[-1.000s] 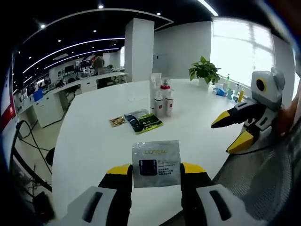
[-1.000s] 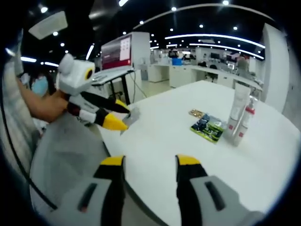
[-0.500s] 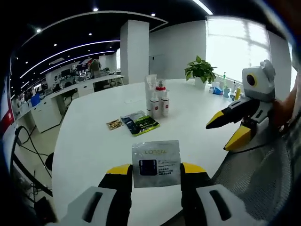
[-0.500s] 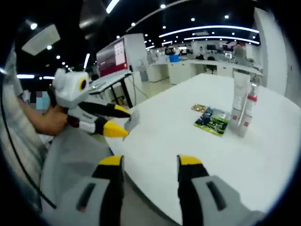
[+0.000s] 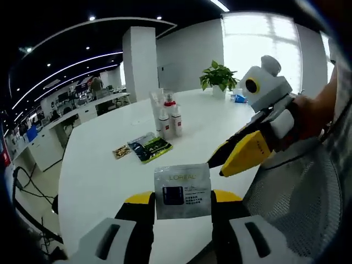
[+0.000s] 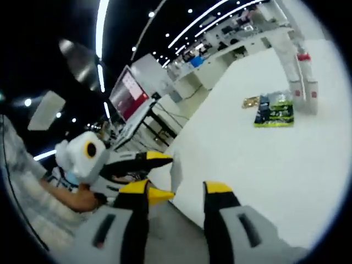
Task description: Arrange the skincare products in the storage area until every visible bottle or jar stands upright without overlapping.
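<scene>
The left gripper (image 5: 182, 199) is clamped on a silver L'Oréal sachet (image 5: 182, 191), held above the near edge of the round white table (image 5: 99, 170). The right gripper (image 6: 170, 188) is spread apart, holding nothing — its yellow tips reach in just beside the sachet. Farther out on the table stand the upright skincare bottles (image 5: 166, 118), with a green-and-black packet (image 5: 147, 147) lying flat near them.

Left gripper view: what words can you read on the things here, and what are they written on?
"L'OREAL": on the flat silver sachet held in the left gripper.
Small print beside the dark square on that sachet: too small to read.
Green and black packet on the white round table: print blurred.
White bottles with red caps: labels too small to read.
</scene>
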Action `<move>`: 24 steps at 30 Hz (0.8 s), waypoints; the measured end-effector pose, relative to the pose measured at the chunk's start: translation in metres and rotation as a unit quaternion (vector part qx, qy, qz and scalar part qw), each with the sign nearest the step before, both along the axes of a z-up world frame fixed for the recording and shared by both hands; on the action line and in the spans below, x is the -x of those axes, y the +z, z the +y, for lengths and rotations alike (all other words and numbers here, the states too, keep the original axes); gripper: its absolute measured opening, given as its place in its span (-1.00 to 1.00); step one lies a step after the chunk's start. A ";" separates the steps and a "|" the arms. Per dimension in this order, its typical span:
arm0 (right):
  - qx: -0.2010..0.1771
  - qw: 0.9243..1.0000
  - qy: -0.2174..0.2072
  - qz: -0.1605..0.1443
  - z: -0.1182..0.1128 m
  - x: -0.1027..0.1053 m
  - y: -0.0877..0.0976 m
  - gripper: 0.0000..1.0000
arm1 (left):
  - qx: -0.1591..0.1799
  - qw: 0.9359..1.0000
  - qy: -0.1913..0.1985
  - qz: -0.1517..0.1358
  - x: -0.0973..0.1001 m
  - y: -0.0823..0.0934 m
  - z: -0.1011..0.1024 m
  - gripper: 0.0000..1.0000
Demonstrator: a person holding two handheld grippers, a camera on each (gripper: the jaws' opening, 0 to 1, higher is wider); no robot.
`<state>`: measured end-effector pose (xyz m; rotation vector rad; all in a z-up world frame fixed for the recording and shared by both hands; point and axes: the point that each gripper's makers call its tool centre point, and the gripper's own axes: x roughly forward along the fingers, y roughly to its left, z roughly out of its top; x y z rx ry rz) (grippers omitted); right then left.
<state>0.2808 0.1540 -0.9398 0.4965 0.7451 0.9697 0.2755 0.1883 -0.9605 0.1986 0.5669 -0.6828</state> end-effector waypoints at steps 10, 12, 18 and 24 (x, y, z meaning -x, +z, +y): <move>0.018 1.000 0.013 0.002 0.024 -0.004 -0.011 -0.51 | -0.007 1.000 -0.021 -0.003 0.005 0.000 -0.005 -0.18; 0.034 0.999 0.009 -0.007 0.026 -0.007 -0.015 -0.61 | -0.009 1.000 -0.027 -0.003 0.006 -0.001 -0.006 -0.18; 0.049 0.998 0.013 -0.022 0.028 -0.010 -0.019 -0.98 | -0.001 0.999 -0.051 0.018 0.013 -0.006 -0.013 -0.51; 0.074 0.994 0.053 -0.062 0.015 -0.013 -0.014 -1.00 | -0.007 1.000 -0.012 0.004 -0.001 -0.006 -0.002 0.06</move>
